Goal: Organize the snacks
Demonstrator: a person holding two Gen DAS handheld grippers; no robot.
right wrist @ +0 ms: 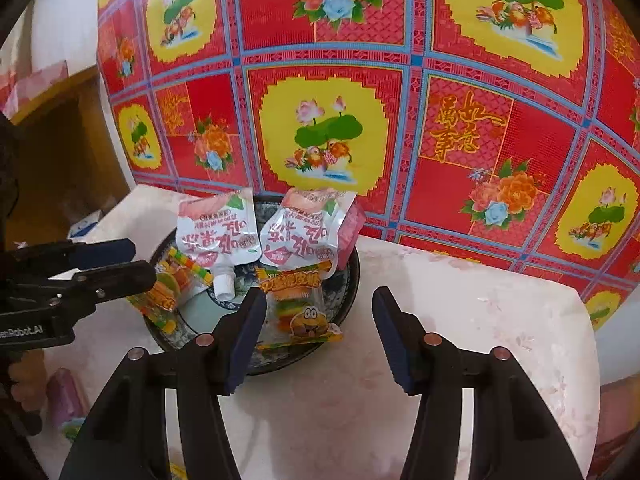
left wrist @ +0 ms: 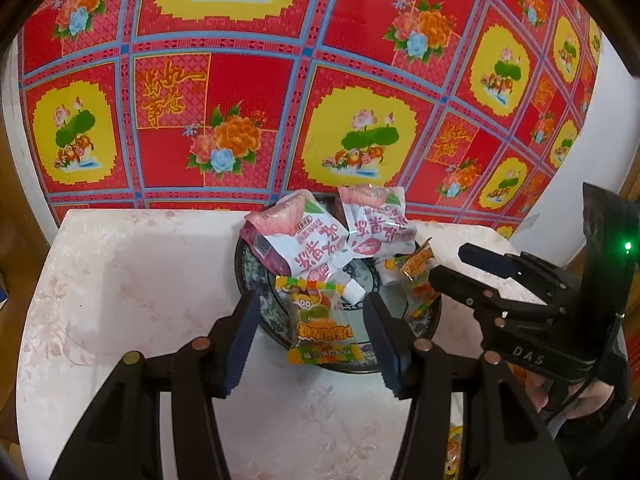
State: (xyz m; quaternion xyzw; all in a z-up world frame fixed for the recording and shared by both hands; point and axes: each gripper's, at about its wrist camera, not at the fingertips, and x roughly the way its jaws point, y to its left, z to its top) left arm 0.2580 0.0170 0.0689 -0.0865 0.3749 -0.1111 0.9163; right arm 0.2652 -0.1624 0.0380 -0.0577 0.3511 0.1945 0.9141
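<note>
A dark patterned plate (left wrist: 256, 300) (right wrist: 348, 280) sits on the pale marble table and holds two white-and-pink drink pouches (left wrist: 308, 240) (right wrist: 216, 236) and gummy candy packets. My left gripper (left wrist: 310, 320) is open, its fingers on either side of a yellow gummy packet (left wrist: 320, 328) at the plate's near rim, not closed on it. My right gripper (right wrist: 320, 320) is open over the plate's right rim, beside another gummy packet (right wrist: 300, 312). Each gripper shows in the other's view, the right one (left wrist: 472, 268) and the left one (right wrist: 116, 260), jaws apart.
A red, yellow and blue floral cloth (left wrist: 280, 80) hangs behind the table (left wrist: 120, 280). A snack packet (left wrist: 454, 452) lies at the table's near edge, under my right hand. A pink packet (right wrist: 64, 396) lies low on the left. Wooden furniture (right wrist: 60, 152) stands to the left.
</note>
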